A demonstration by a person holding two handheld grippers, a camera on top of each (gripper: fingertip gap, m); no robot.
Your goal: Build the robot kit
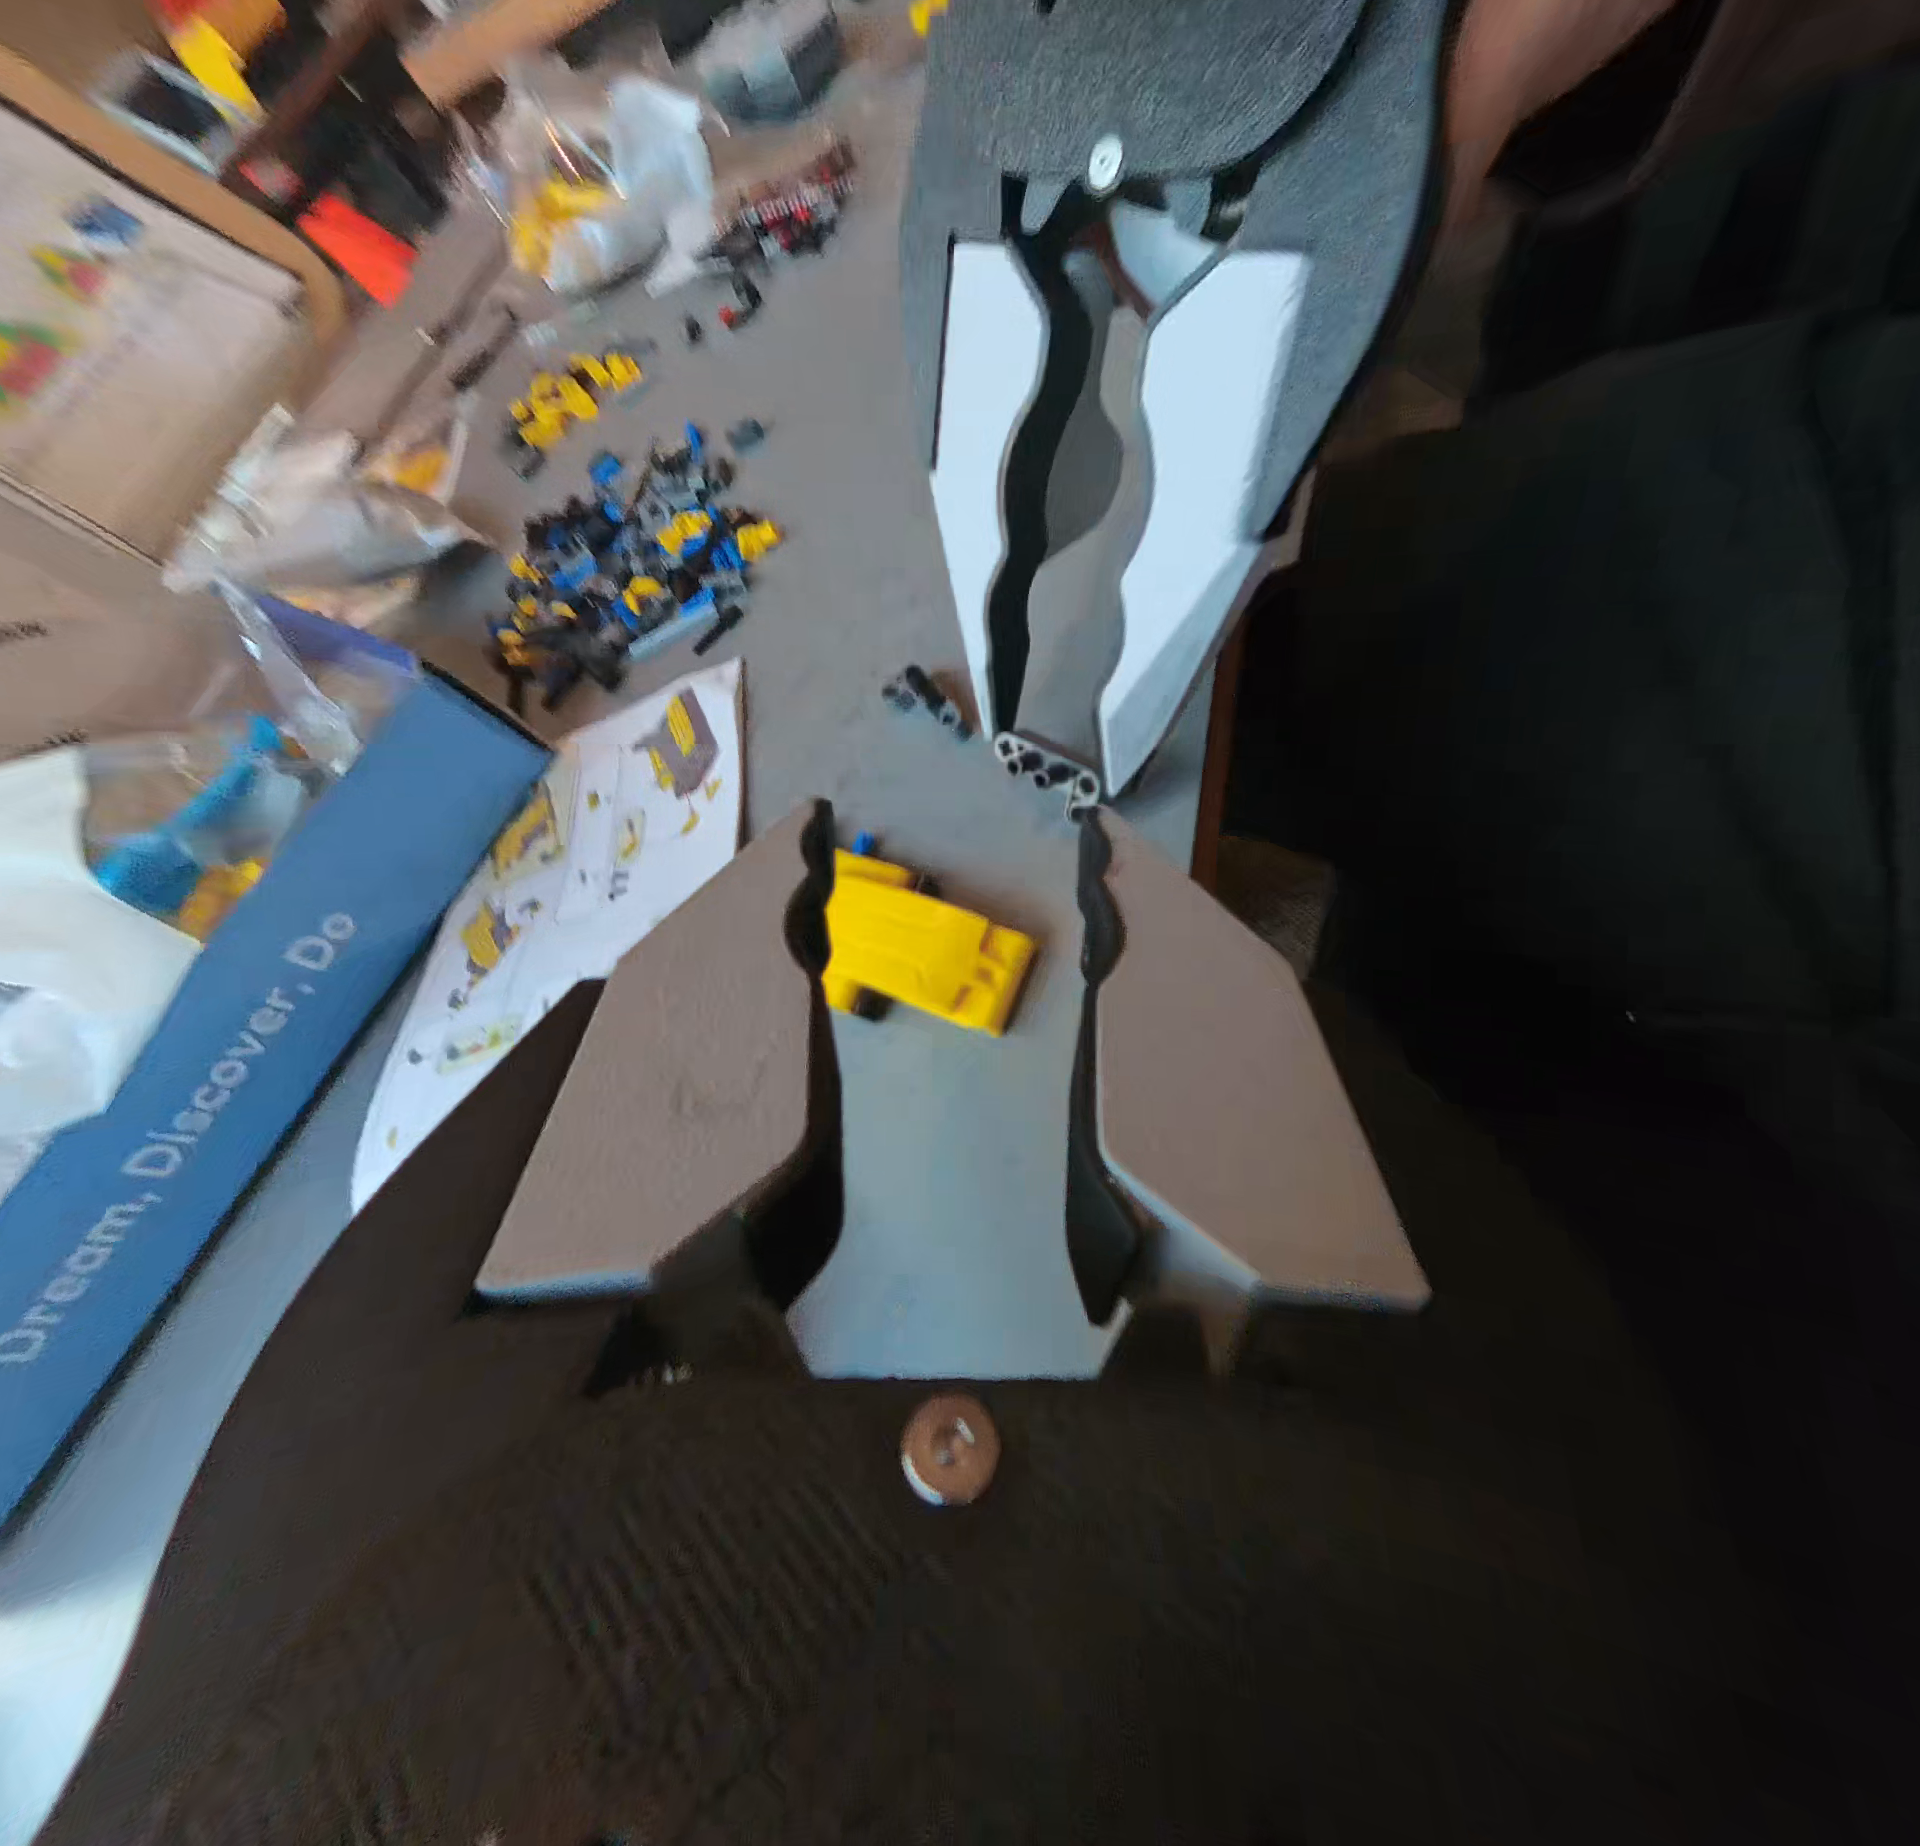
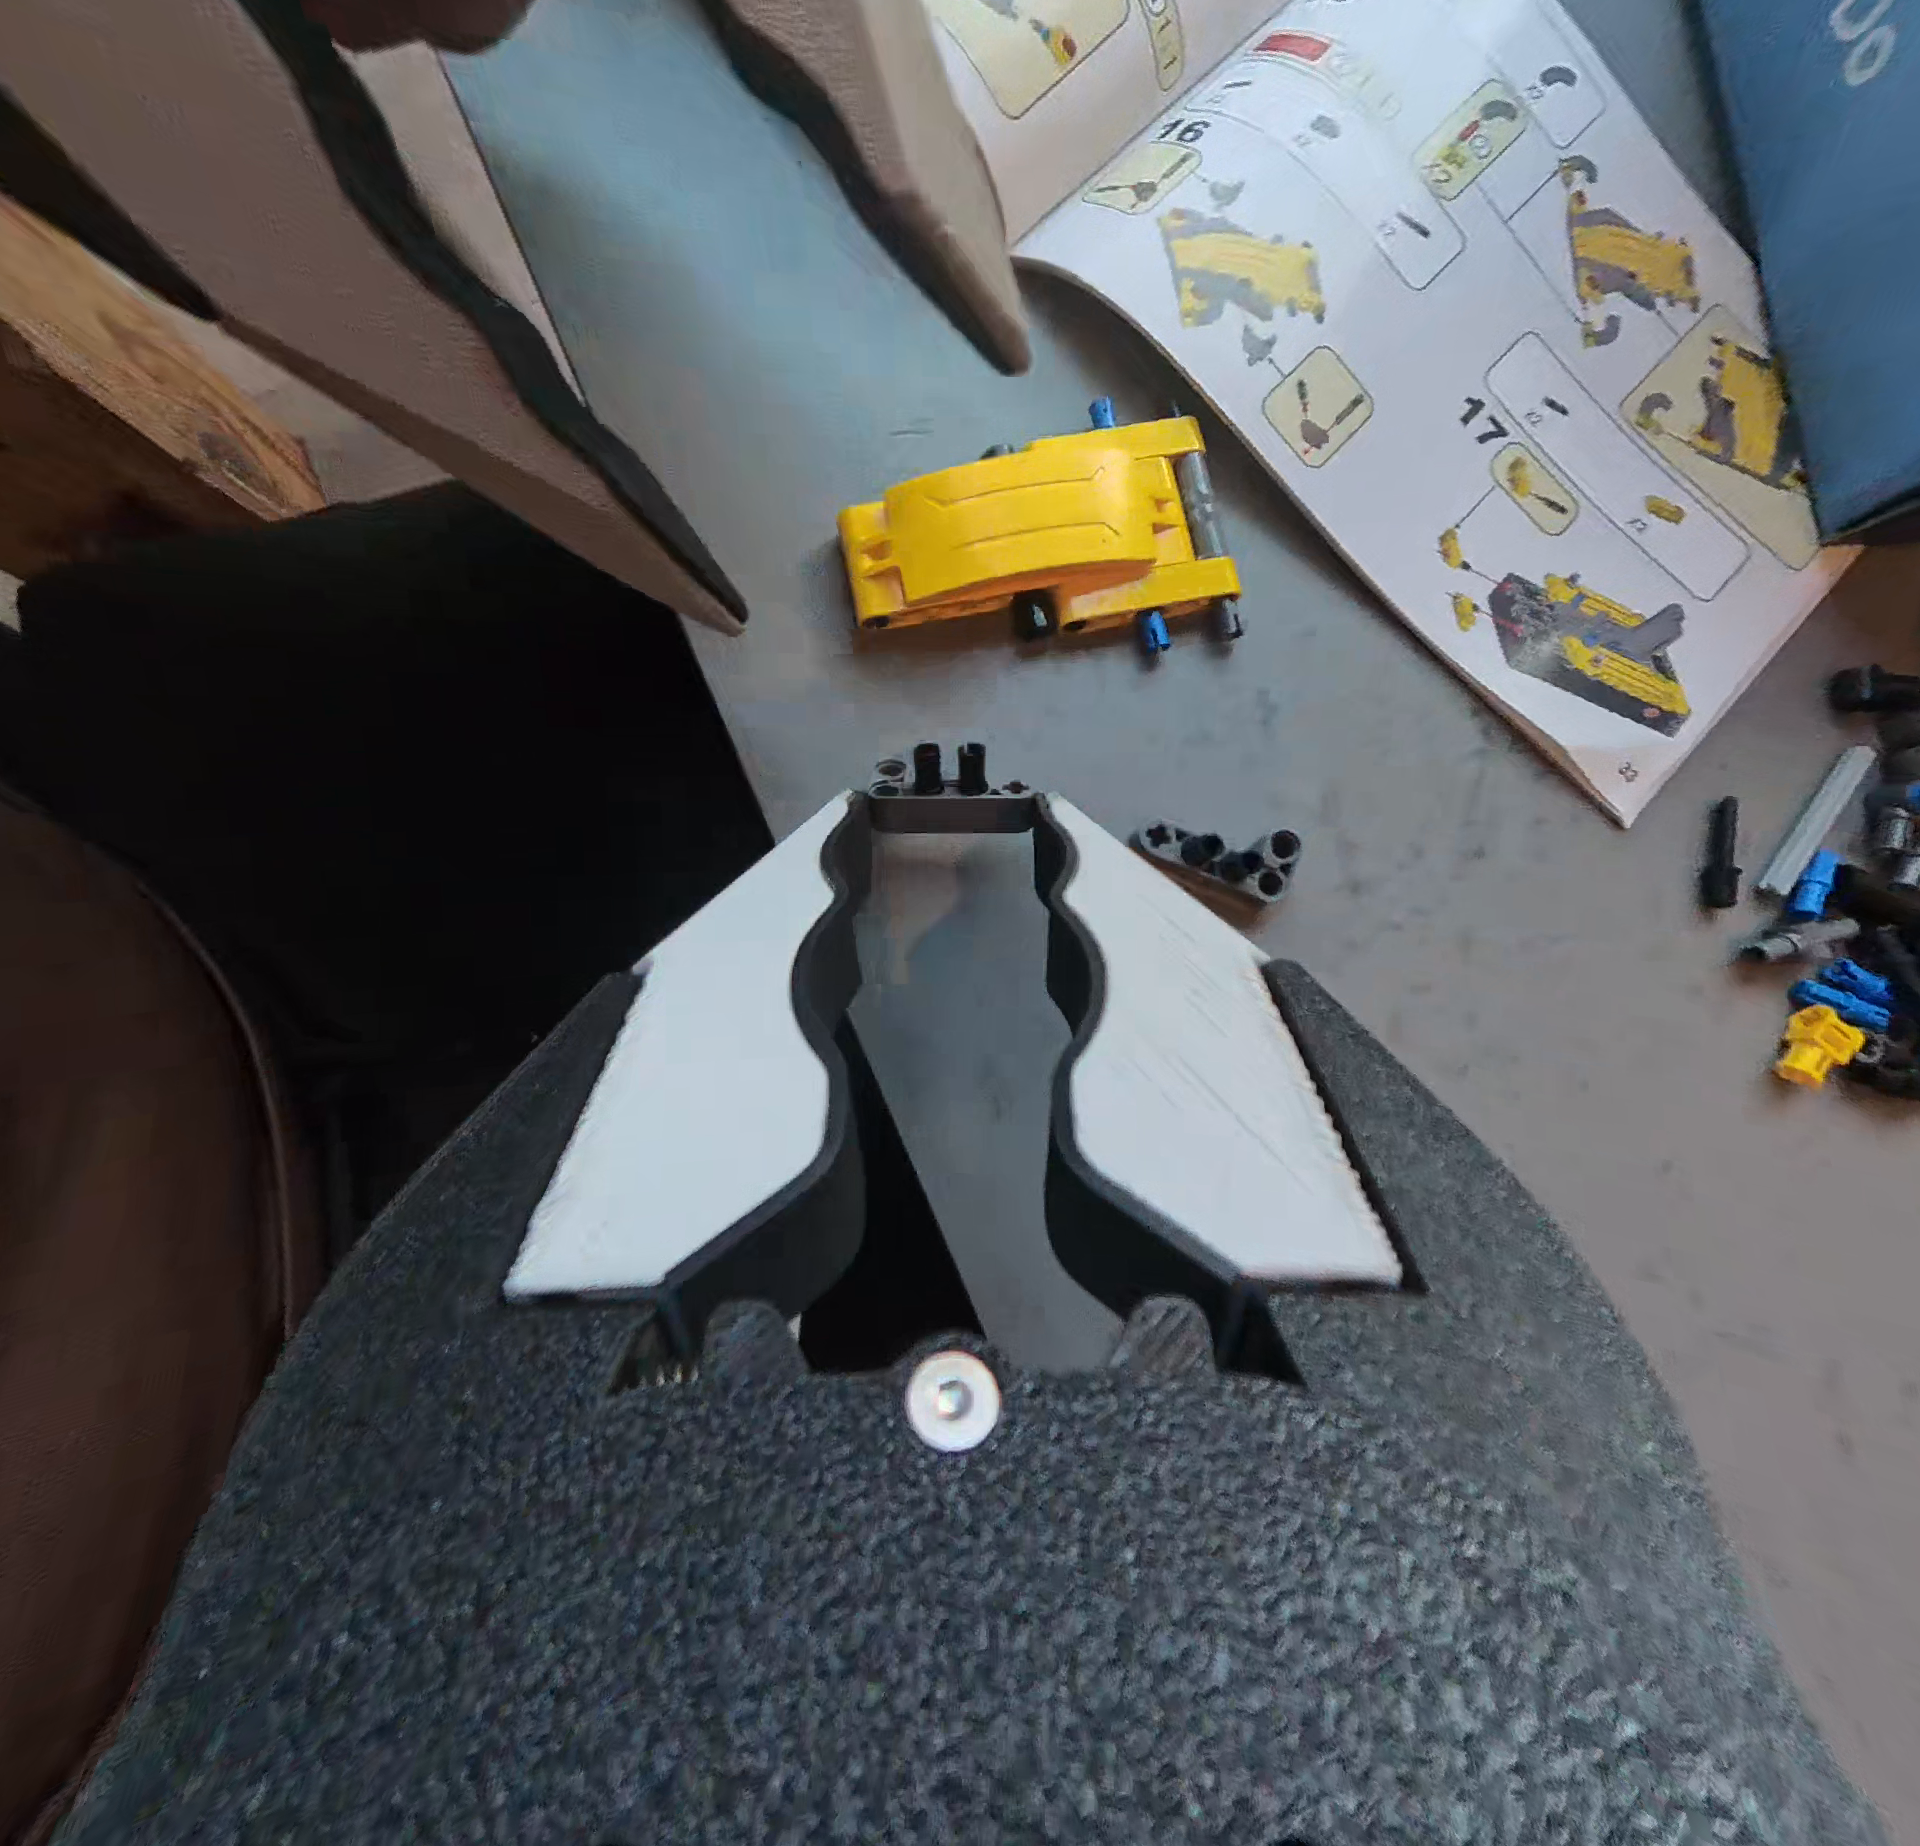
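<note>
Right wrist view, lower centre: your right hand-held gripper (image 2: 951, 809), with white fingers, is clenched on a small dark grey beam (image 2: 948, 797) with two black pins standing up from it, pinched at the very fingertips. Just above it in the frame, lying flat on the grey table (image 2: 1351, 1277), is a yellow brick assembly (image 2: 1029, 539) with blue and black pins along its lower edge. A second dark grey angled beam (image 2: 1226, 861) lies just right of the fingertips. An open instruction booklet (image 2: 1403, 290) fills the upper right, and loose small parts (image 2: 1839, 965) scatter along the right edge. Your left hand-held gripper (image 2: 883, 487), tan-fingered, reaches in from the upper left, released and spread wide. Left wrist view: the left hand-held gripper (image 1: 951, 840) hangs released over the yellow brick assembly (image 1: 925, 955), which shows between its fingers without visible contact. A blue box (image 1: 260, 1017) lies at lower left, and a pile of blue, black and yellow pieces (image 1: 634, 570) sits at centre left.
</note>
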